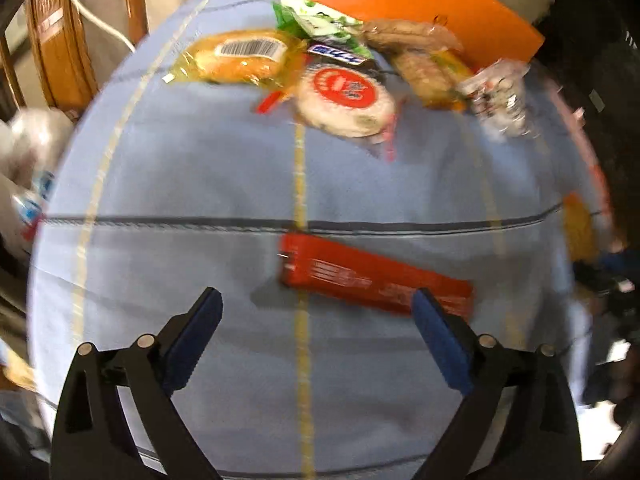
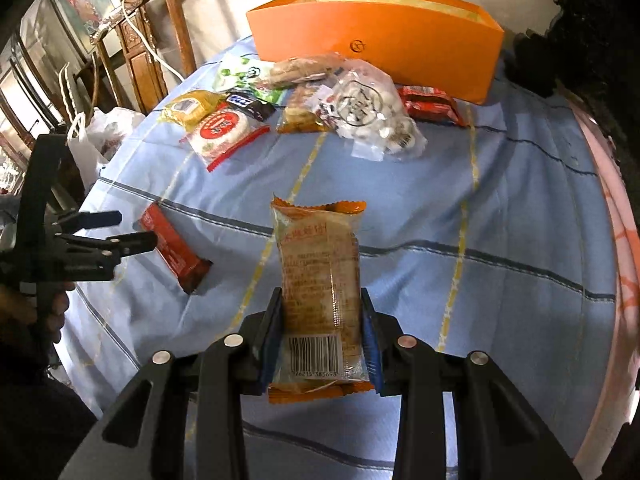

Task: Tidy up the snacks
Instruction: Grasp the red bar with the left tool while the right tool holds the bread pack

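My right gripper (image 2: 322,300) is shut on an orange-wrapped cake packet (image 2: 320,264), held upright above the blue cloth. My left gripper (image 1: 316,306) is open, its blue pads wide apart just short of a red snack bar (image 1: 372,278) that lies flat on the cloth. The right wrist view shows the same left gripper (image 2: 134,228) at the left, right beside the red bar (image 2: 172,248). A pile of snacks lies further back: a round rice cracker pack (image 1: 346,98), a yellow bun pack (image 1: 240,56) and a clear bag of white sweets (image 2: 372,112). Behind them stands an open orange box (image 2: 376,36).
A blue striped cloth (image 2: 500,208) covers the table, with a pink rim (image 2: 616,216) at its right edge. A red packet (image 2: 432,106) lies by the box's front. White bags (image 2: 100,136) and wooden furniture (image 2: 140,52) stand off the left side.
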Action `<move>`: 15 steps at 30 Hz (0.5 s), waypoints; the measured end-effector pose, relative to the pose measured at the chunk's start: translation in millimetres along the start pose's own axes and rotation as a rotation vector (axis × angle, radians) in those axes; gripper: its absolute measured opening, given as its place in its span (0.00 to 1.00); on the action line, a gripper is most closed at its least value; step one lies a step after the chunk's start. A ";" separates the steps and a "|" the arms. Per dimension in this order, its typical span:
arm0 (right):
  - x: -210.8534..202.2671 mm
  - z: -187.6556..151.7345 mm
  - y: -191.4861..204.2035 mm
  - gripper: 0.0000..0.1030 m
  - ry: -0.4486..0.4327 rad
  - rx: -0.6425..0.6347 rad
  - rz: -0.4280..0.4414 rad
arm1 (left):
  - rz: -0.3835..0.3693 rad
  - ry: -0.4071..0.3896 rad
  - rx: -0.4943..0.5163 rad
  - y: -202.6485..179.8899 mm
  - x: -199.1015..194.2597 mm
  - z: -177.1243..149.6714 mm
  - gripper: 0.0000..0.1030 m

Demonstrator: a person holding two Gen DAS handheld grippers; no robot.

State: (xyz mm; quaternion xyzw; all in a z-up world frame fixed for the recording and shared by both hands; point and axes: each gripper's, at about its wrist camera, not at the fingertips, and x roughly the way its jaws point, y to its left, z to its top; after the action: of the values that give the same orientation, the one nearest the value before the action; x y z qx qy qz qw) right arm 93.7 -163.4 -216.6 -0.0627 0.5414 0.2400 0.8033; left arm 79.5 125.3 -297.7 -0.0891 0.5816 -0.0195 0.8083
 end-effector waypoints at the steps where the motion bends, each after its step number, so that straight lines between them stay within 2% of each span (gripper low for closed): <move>1: 1.6 1.8 2.5 0.34 0.003 -0.006 0.003 | -0.018 0.010 0.005 -3.7 0.3 -1.3 0.90; 3: 3.4 3.6 6.5 0.34 0.008 -0.013 0.004 | -0.046 0.006 0.011 -14.9 0.5 -3.8 0.90; 5: 5.2 4.0 8.5 0.34 0.016 -0.021 0.005 | -0.043 -0.011 -0.022 -23.0 3.2 -1.6 0.91; 7: 6.7 2.6 10.0 0.34 0.024 -0.023 0.004 | -0.009 -0.014 -0.072 -30.6 13.4 5.9 0.92; 8: 7.4 1.2 10.7 0.34 0.030 -0.025 0.001 | 0.009 -0.015 -0.097 -32.0 18.4 10.4 0.96; 11: 6.2 -3.1 9.8 0.34 0.038 -0.029 -0.007 | 0.070 -0.014 -0.079 -40.8 23.0 10.5 0.93; 12: 5.3 -3.9 8.3 0.35 0.036 -0.027 -0.010 | 0.068 -0.021 -0.074 -39.1 19.5 7.1 0.87; 14: 2.1 -5.0 2.6 0.35 0.026 -0.007 -0.019 | 0.097 -0.037 -0.054 -34.3 13.1 2.6 0.51; 15: 1.3 -5.4 0.3 0.35 0.022 0.001 -0.021 | 0.094 -0.036 -0.040 -26.6 8.8 1.4 0.43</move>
State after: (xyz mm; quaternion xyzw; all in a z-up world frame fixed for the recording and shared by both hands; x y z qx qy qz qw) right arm 89.5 -164.6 -219.9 -0.0708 0.5497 0.2306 0.7998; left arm 85.6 98.1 -301.1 -0.0782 0.5710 0.0319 0.8166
